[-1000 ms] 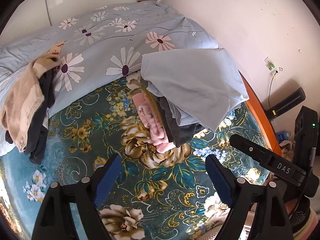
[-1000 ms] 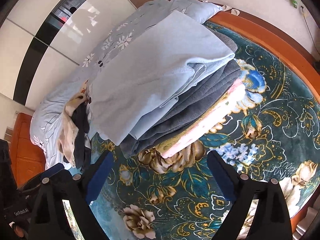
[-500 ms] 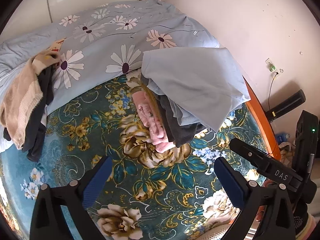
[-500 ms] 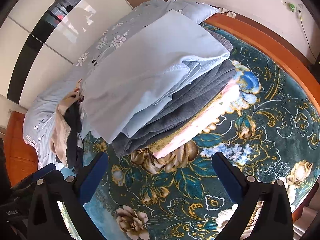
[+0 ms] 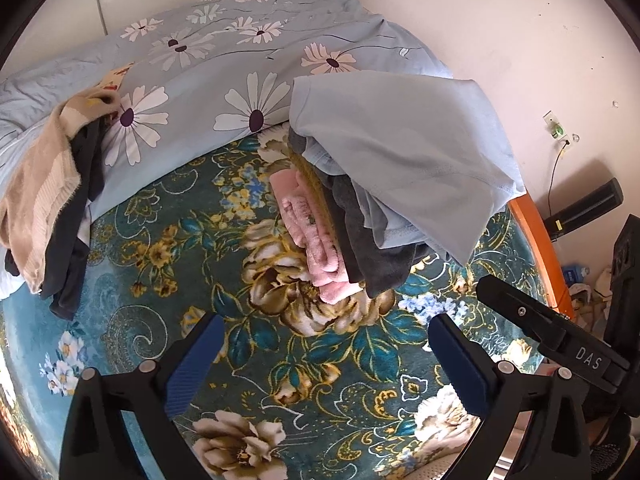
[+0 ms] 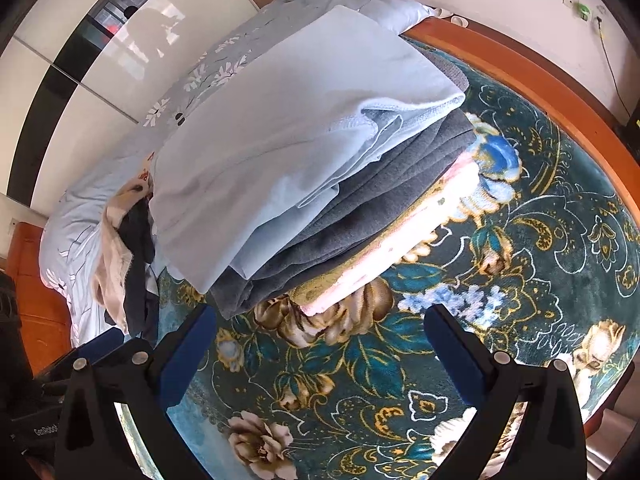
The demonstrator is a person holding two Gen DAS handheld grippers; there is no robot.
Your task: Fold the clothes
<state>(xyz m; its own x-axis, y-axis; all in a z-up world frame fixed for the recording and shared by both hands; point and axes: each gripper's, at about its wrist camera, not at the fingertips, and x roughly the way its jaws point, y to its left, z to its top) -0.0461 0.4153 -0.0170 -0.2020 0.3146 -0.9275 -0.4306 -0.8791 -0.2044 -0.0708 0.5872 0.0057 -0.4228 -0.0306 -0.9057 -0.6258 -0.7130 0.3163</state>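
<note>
2 grippers, left gripper [image 5: 322, 354] and right gripper [image 6: 320, 344], hover with jaws apart, folded stack [image 6: 304, 152] at 12 o'clock.

1. The folded light blue cotton garment [image 6: 288, 136] on top of the stack covers most of the dark grey fleece garment [image 6: 360, 216] and the pink fluffy garment [image 6: 404, 236] beneath it; only their edges show at the centre of the frame.
2. A thin olive-yellow layer [image 5: 316, 196] between the grey and pink pieces shows only as an edge, so what it is cannot be told.
3. The heap of a beige knitted garment [image 5: 36, 196] and a black garment [image 5: 72, 256] at the left runs out of the frame edge in the left wrist view; in the right wrist view the stack partly hides it.
4. The small items on the floor [image 5: 580, 280] at the right edge are too small to tell.
5. The white wall socket with a green plug [image 5: 556, 130] is too small for detail.
</note>
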